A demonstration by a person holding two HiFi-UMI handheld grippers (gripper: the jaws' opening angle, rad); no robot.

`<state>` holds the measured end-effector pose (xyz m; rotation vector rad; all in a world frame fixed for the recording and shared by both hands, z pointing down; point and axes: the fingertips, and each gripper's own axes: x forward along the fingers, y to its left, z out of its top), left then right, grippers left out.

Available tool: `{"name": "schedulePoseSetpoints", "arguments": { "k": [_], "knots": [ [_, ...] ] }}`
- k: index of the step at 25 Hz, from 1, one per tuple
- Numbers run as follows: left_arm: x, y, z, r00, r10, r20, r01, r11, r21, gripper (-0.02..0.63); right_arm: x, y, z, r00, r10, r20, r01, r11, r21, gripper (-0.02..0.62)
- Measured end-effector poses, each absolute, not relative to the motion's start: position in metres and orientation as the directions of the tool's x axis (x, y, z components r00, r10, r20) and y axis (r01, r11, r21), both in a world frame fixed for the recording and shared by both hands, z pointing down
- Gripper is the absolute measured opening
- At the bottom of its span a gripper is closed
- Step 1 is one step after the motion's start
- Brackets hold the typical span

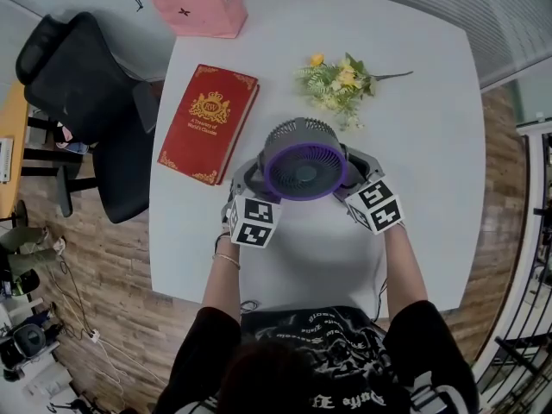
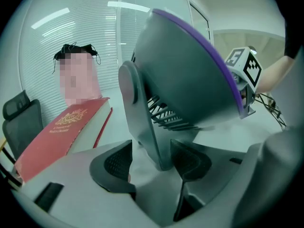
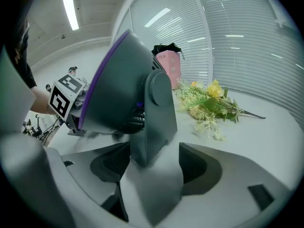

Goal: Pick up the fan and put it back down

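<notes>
The fan (image 1: 304, 160) stands on the table (image 1: 431, 145). The left gripper (image 2: 151, 161) and right gripper (image 3: 153, 161) each straddle one side of its stand, jaws apart, not clamping. Either the lift has not begun or the fan is already set back; the pictures do not say which.

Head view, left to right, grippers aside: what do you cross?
office chair → red book → fan. Left out: the pink bag overlaps the book's span, and the flowers overlap the fan's.
</notes>
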<state>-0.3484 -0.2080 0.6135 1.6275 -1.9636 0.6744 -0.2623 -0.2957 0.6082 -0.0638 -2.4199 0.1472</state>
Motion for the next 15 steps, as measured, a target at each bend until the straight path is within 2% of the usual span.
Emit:
{"name": "schedulePoseSetpoints", "arguments": {
  "k": [8, 15],
  "knots": [
    [-0.323, -0.178, 0.607, -0.152, -0.733, 0.663, -0.983, 0.181, -0.026, 0.270, -0.228, -0.284, 0.586, -0.773, 0.050, 0.632, -0.034, 0.992, -0.120, 0.351],
    [-0.289, -0.147, 0.582, -0.154, -0.767, 0.624, -0.978, 0.206, 0.013, 0.275, -0.202, -0.266, 0.544, -0.842, -0.047, 0.538, -0.114, 0.989, -0.093, 0.356]
  ]
}}
